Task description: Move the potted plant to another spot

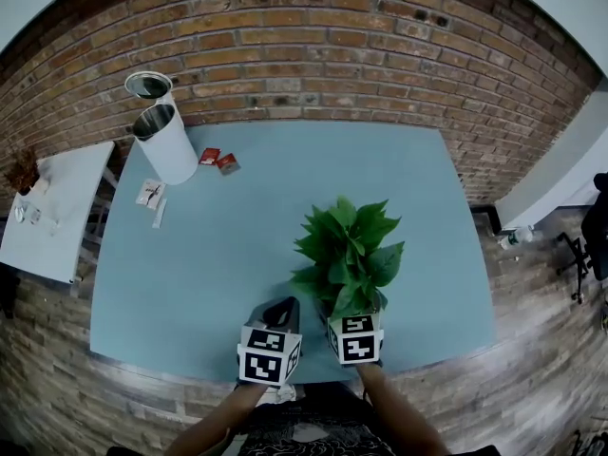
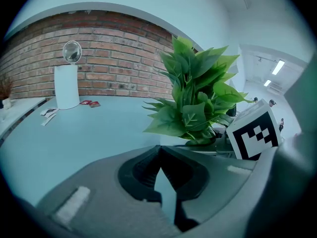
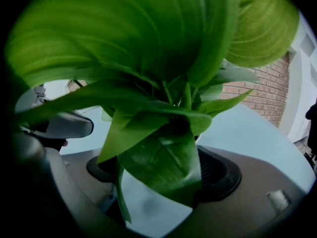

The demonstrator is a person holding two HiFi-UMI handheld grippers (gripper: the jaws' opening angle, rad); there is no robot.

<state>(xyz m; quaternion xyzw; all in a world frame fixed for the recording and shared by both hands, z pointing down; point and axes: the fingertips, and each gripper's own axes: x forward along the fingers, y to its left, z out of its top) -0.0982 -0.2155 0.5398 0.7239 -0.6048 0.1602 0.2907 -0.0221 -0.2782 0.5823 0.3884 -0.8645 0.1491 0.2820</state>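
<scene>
Green potted plant [image 1: 347, 245] at blue table [image 1: 190, 255] near edge, pot clamped by right gripper [image 1: 355, 317]; left gripper [image 1: 282, 309] closed, empty, just left.

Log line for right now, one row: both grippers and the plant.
left gripper: shut, empty | right gripper: closed on potted plant | pot: upright, by near edge of table

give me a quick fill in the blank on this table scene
The potted plant sits between the fingers of the gripper on the person's ___. The wall behind the blue table is ___. The white bin stands near the table's far ___ corner.
Missing: right; brick; left.
</scene>
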